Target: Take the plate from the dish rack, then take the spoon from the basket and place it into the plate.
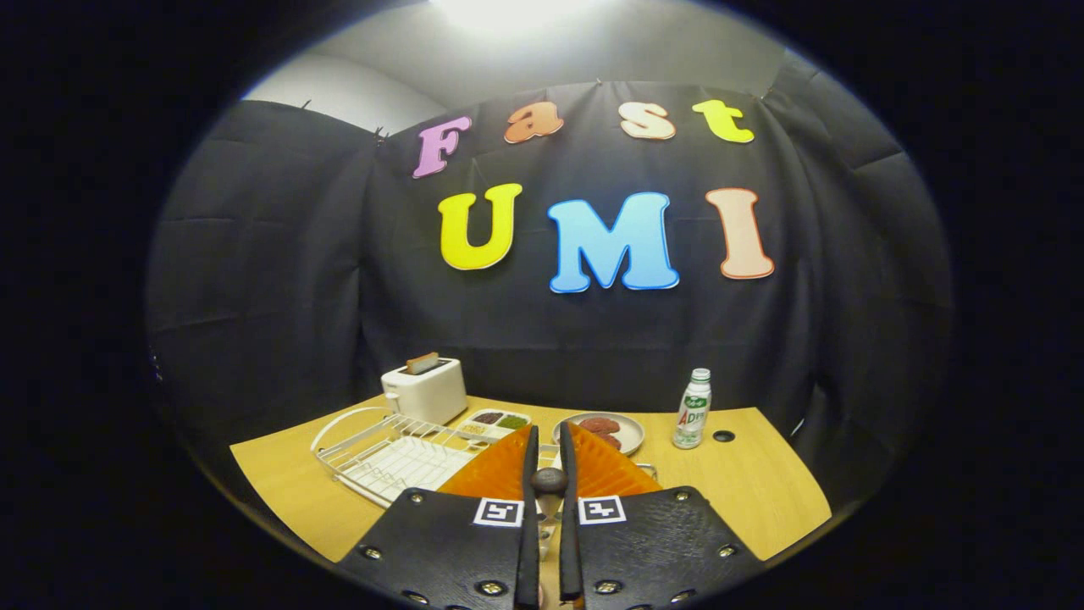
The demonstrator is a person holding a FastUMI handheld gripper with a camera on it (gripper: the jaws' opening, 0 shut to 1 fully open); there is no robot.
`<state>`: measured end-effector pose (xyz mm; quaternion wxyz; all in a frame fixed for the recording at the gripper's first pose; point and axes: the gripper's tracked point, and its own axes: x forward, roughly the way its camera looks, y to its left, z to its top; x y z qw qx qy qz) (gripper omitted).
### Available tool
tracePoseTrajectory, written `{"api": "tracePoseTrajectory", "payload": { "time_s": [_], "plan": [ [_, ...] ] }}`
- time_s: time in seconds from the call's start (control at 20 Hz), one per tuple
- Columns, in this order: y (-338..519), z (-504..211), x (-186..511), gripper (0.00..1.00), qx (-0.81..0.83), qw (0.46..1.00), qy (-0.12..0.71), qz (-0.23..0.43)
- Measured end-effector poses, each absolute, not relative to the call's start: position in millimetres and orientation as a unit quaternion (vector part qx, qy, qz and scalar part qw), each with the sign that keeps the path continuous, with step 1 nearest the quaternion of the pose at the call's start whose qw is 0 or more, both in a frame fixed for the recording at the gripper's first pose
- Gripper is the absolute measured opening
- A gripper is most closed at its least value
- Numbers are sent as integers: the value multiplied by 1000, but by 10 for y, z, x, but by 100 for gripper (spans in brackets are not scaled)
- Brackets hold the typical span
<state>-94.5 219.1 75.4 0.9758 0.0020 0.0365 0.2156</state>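
Observation:
My gripper (548, 457) reaches out over the wooden table (762, 483), its two black fingers (530, 474) nearly together. A small dark rounded end with a pale stem, apparently the spoon (549, 481), is pinched between them. Just under and beyond the fingers spreads the ribbed orange plate (491, 470), showing on both sides of them. I cannot tell whether the spoon touches the plate. The white wire dish rack (389, 457) stands on the table to the left of the plate, with nothing in its slots.
A white toaster (423, 390) with a slice in it stands behind the rack. Beyond the fingers are a small compartment tray (500, 421) and a beige dish with dark red food (603, 430). A white bottle (693, 408) stands further right, next to a cable hole (723, 435).

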Motion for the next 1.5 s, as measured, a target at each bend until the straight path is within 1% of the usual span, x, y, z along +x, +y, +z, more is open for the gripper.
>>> {"api": "tracePoseTrajectory", "payload": {
  "time_s": [0.5,0.75,0.95,1.05,1.1,1.25,1.3,1.35,1.4,1.45,1.5],
  "plan": [
    [3099,-444,-1400,9,16,933,112,341],
    [3042,-548,-1390,10,36,930,103,351],
    [2786,-720,-1315,20,26,937,122,328],
    [2719,-776,-1280,21,28,938,132,319],
    [2707,-836,-1225,23,27,938,135,318],
    [2498,-721,-1223,28,0,949,133,284],
    [2483,-643,-1206,30,-3,952,125,281],
    [2476,-580,-1189,35,-5,953,121,278],
    [2468,-534,-1191,44,-6,954,118,275],
    [2436,-463,-1160,47,-8,956,115,269],
    [2393,-359,-1138,47,-10,960,107,260]
  ]
}}
